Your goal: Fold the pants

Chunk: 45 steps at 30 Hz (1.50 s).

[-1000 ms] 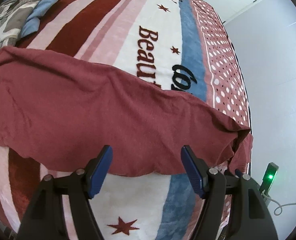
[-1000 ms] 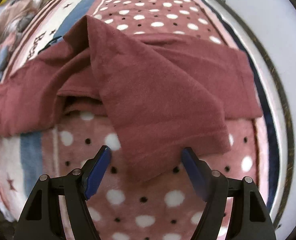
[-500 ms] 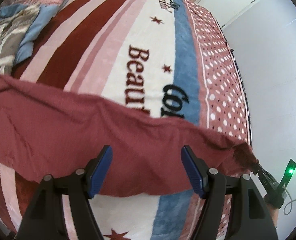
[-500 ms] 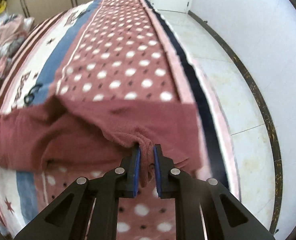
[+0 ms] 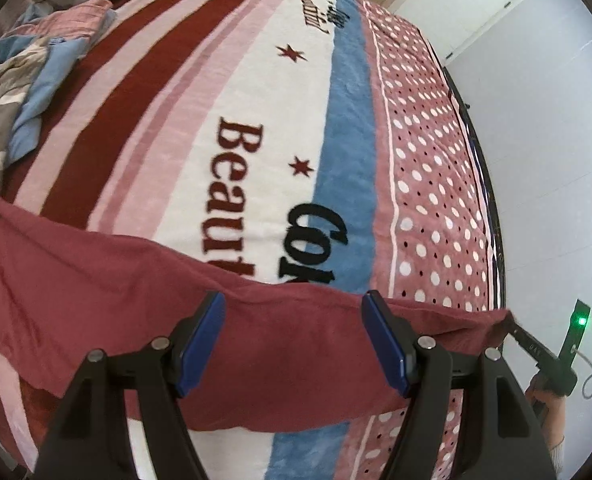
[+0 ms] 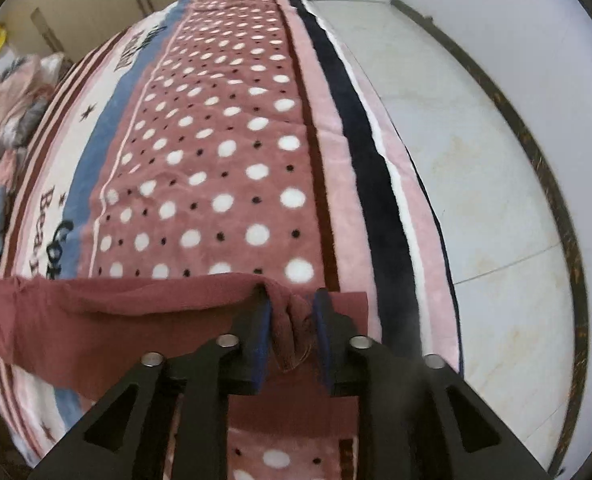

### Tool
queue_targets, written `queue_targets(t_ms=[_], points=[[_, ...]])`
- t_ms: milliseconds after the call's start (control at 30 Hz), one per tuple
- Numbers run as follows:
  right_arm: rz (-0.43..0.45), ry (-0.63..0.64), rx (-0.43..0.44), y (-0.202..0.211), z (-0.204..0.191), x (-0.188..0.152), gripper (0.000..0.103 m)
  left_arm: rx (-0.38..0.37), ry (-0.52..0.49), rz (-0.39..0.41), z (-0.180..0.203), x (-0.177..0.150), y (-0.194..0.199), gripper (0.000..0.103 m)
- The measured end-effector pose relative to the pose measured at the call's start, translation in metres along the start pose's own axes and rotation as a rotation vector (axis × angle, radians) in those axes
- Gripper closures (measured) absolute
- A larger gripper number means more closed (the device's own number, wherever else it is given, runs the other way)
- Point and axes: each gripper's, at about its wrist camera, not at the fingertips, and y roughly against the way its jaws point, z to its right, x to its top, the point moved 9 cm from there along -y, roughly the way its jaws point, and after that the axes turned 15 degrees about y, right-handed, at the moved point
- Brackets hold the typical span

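The dark red pants [image 5: 127, 304] lie stretched in a long band across the near end of the bed. My left gripper [image 5: 296, 340] is open and empty, with its blue pads above the middle of the band. My right gripper [image 6: 291, 330] is shut on a bunched corner of the pants [image 6: 107, 320] at the right end and holds it lifted a little. That gripper also shows in the left wrist view [image 5: 536, 350], at the far right end of the cloth.
The bed is covered by a striped and dotted blanket [image 5: 255, 128] with lettering. Crumpled bedding [image 5: 23, 72] lies at the far left. The bed's right edge [image 6: 380, 184] drops to a pale tiled floor [image 6: 476, 160] and a white wall.
My right gripper closed on the pants' right end and pulled it toward me and up, flattening the folded pile into a straight band. My left gripper stayed open and drew back a little.
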Motion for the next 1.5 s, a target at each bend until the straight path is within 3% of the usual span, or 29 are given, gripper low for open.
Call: queue_targets(t_ms=[200, 333, 533, 667, 833, 1067, 1100, 1133, 1500], points=[[-0.006, -0.071, 0.037, -0.008, 0.024, -0.004, 0.078, 0.009, -0.013, -0.018, 0.01, 0.002, -0.015, 0.036], [-0.03, -0.052, 0.073, -0.013, 0.026, -0.014, 0.06, 0.011, -0.024, -0.027, 0.017, 0.002, -0.02, 0.036], [-0.098, -0.027, 0.118, -0.025, 0.007, -0.034, 0.061, 0.009, -0.029, -0.031, 0.021, 0.002, -0.023, 0.036], [-0.073, -0.061, 0.098, -0.018, 0.008, -0.042, 0.076, 0.016, -0.028, -0.037, 0.021, 0.0, -0.025, 0.036], [-0.046, -0.125, 0.158, -0.007, 0.004, -0.048, 0.076, 0.014, -0.028, -0.036, 0.02, 0.0, -0.025, 0.036], [-0.042, -0.18, 0.152, -0.016, 0.011, -0.051, 0.077, 0.019, -0.033, -0.028, 0.013, 0.001, -0.021, 0.036], [-0.044, -0.179, 0.143, -0.019, 0.012, -0.051, 0.08, 0.025, -0.033, -0.03, 0.012, 0.0, -0.021, 0.036], [-0.048, -0.172, 0.131, -0.021, 0.012, -0.05, 0.101, 0.028, -0.033, -0.03, 0.01, 0.0, -0.02, 0.036], [-0.024, -0.217, 0.089, 0.024, 0.022, -0.069, 0.103, 0.027, -0.052, -0.012, 0.008, 0.0, -0.002, 0.036]])
